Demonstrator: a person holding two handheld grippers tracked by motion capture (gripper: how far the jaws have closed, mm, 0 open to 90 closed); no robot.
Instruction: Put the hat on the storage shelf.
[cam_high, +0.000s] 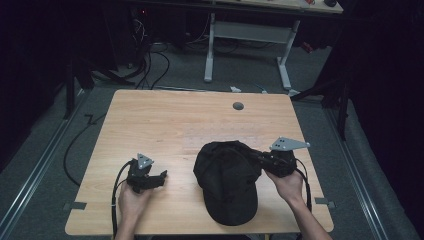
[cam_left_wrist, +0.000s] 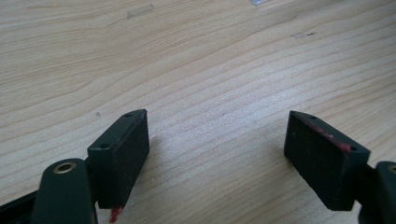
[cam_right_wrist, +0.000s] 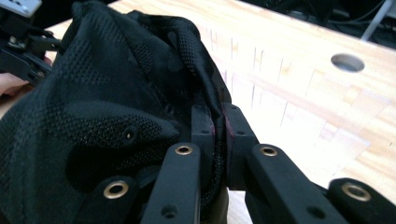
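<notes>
Nearest us, at the front edge of the desk (cam_high: 150, 125), lies the black cap (cam_high: 227, 182), its brim pointing back toward us and its crown farther in. We take the cap as our landmark.

Right of the cap, our right claw (cam_high: 256, 157) has its jaws closed tight on the fabric at the crown's rim; in the right gripper view the two black jaws pinch a fold of the cap (cam_right_wrist: 107, 116) between them, with the mesh bunched up beside them. Left of the cap, and apart from it, our left claw (cam_high: 161, 177) rests low over bare wood with its jaws spread wide and nothing between them, as the left gripper view shows: its pads (cam_left_wrist: 123, 156) frame only wood grain.

Beyond the cap, toward the far edge of the desk, sits a small round hole (cam_high: 238, 106). Farther still, past the desk, stand the white legs of another table (cam_high: 247, 45) on the grey floor.

We judge that the first grasp is made and the second is pending. Next we would bring the left claw across to the cap's near-left rim and close on it, keeping the right grip firm so the fabric does not slip.
</notes>
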